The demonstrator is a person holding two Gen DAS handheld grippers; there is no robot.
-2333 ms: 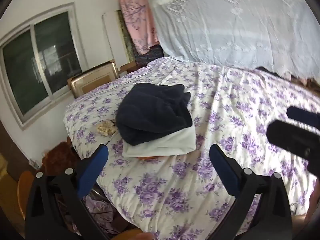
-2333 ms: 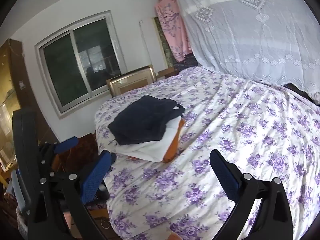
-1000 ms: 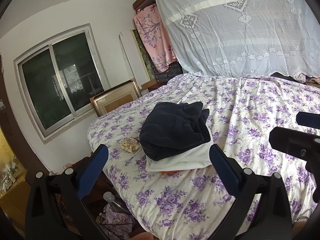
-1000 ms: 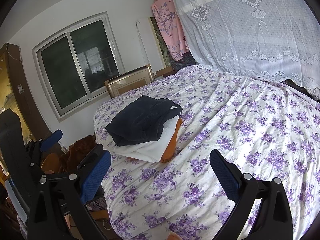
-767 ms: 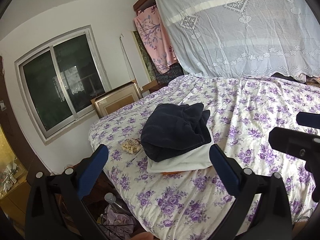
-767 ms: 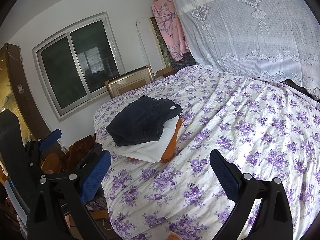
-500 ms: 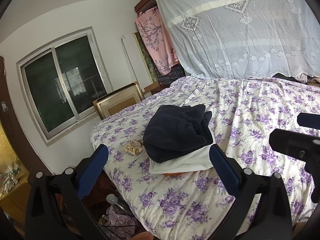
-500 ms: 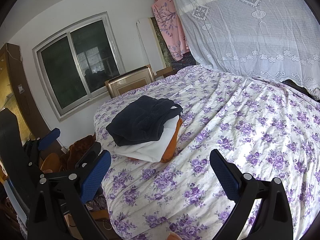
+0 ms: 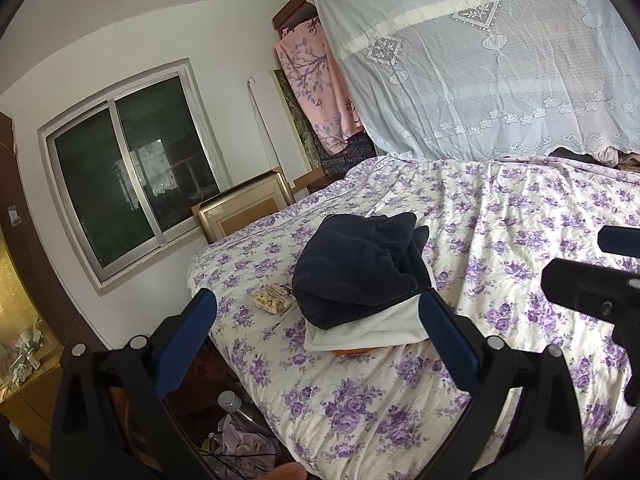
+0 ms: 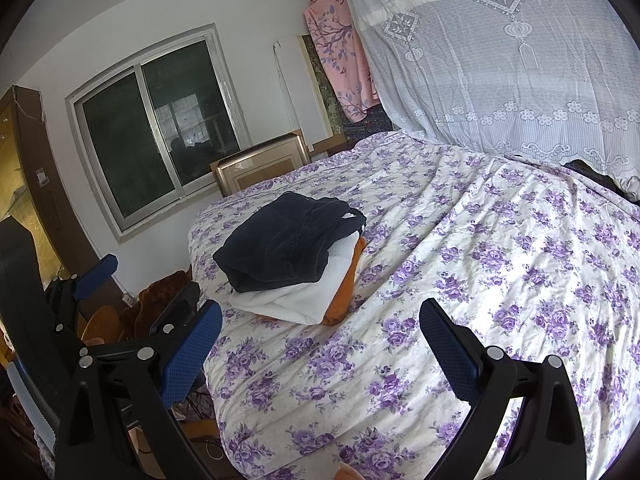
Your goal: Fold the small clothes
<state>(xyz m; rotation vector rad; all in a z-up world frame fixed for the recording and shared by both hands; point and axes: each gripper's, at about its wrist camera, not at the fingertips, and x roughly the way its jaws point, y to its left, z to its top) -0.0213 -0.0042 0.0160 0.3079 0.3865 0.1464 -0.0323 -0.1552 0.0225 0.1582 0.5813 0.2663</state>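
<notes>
1. Both grippers have drawn back from the bed [image 10: 500, 280] since earlier.
2. Left gripper [image 9: 316, 340] and right gripper [image 10: 320, 344] gape wide, holding nothing.
3. Folded clothes stack [image 10: 296, 260] sits near the bed's corner, navy on top.

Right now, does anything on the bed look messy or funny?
Mostly tidy. The navy garment topping the stack is bunched, not flat, and overhangs the white one. A small snack bag lies beside the clothes.

The left hand-held gripper [image 9: 318, 340] and the right hand-held gripper [image 10: 320, 346] look the same: black plastic frames, silver round screws, and blue textured pads [image 10: 450, 350] on both fingers.
</notes>
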